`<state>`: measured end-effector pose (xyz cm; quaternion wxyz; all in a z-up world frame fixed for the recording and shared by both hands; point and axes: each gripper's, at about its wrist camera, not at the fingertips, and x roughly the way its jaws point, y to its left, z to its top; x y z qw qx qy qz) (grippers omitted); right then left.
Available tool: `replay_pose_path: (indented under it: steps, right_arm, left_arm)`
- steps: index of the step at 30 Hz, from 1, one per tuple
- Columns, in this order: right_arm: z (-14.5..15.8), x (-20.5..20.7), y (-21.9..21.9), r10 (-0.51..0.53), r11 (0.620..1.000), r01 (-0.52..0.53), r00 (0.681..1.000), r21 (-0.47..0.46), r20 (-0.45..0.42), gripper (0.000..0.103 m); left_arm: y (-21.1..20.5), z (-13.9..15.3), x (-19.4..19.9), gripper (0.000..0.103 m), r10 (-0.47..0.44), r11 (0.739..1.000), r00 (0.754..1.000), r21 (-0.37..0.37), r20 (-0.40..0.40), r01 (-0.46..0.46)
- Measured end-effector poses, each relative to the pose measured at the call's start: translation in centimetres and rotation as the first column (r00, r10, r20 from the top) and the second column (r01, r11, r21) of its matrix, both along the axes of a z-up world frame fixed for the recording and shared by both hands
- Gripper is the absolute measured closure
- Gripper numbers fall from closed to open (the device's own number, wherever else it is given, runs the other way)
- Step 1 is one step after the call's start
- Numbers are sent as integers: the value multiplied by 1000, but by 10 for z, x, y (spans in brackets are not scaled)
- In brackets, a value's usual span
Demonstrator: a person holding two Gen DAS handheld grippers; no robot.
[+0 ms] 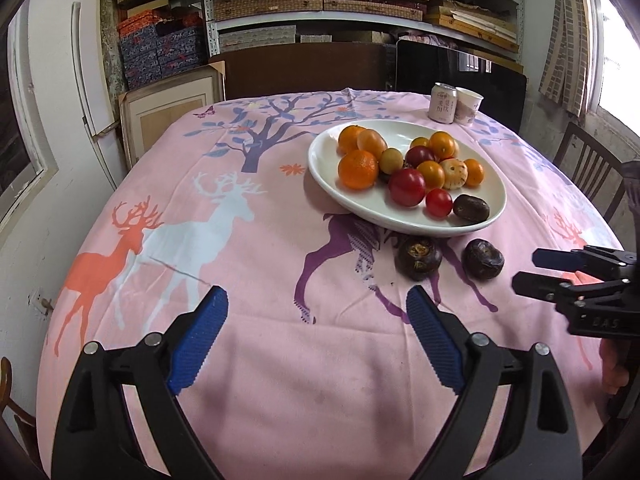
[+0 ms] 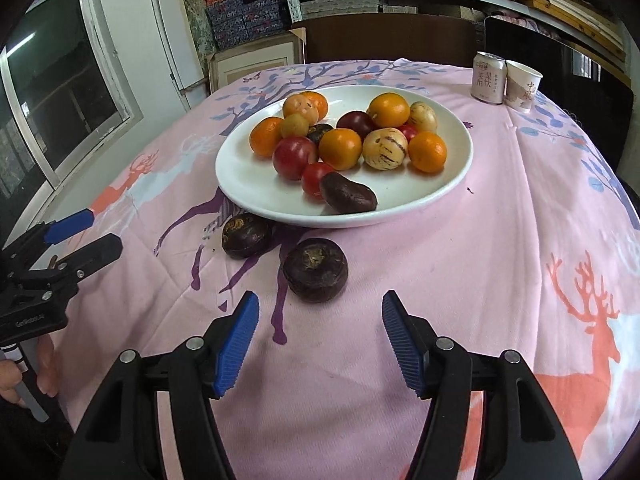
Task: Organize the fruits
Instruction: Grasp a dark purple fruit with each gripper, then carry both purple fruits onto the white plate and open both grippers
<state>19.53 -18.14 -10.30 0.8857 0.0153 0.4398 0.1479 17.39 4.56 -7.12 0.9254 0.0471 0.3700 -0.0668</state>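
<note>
Your right claw [image 2: 318, 344] hangs apart and empty, one dark fruit [image 2: 315, 270] at its twelve o'clock, another [image 2: 245, 235] touching the white plate [image 2: 448, 184]. Your left claw [image 1: 316, 336] gapes wide, holding nothing. Clip that round fruit off-centre and I'd expect it to roll. Pink deer cloth on the bench [image 2: 500, 260], boxed shelves behind.

The print on the can [image 2: 489, 78] and the paper cup [image 2: 522, 86], at one o'clock from the white plate [image 2: 248, 184], is too small to read. On the plate, a dark fruit [image 2: 319, 129] at the middle of the pile shows only a sliver behind an orange and a plum. At nine o'clock in the right wrist view, the person's hand [image 2: 12, 380] is cut off by the edge.
</note>
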Motion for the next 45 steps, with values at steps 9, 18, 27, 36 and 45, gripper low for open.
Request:
replay_pose_path:
  steps: [9, 18, 27, 36, 45]
  right_arm:
    - [-17, 29, 15, -18, 1000, 17, 999, -26, -43, 62]
    - [8, -25, -7, 30, 999, -32, 994, 15, 103, 63]
    - [5, -51, -40, -19, 996, 8, 991, 85, 132, 62]
    - [6, -54, -41, -1, 993, -16, 990, 117, 144, 62]
    - [5, -55, -43, -9, 992, -10, 989, 124, 149, 62]
  left_arm:
    - [6, -2, -1, 14, 9, 1000, 1000, -2, -17, -9]
    - [-30, -12, 14, 14, -54, 997, 997, 53, -51, 57]
    - [-96, -32, 50, 14, -121, 978, 990, 160, -75, 132]
    - [-103, -51, 73, 26, -100, 981, 986, 155, -137, 121]
    - [-91, -44, 58, 64, -167, 985, 975, 16, -149, 171]
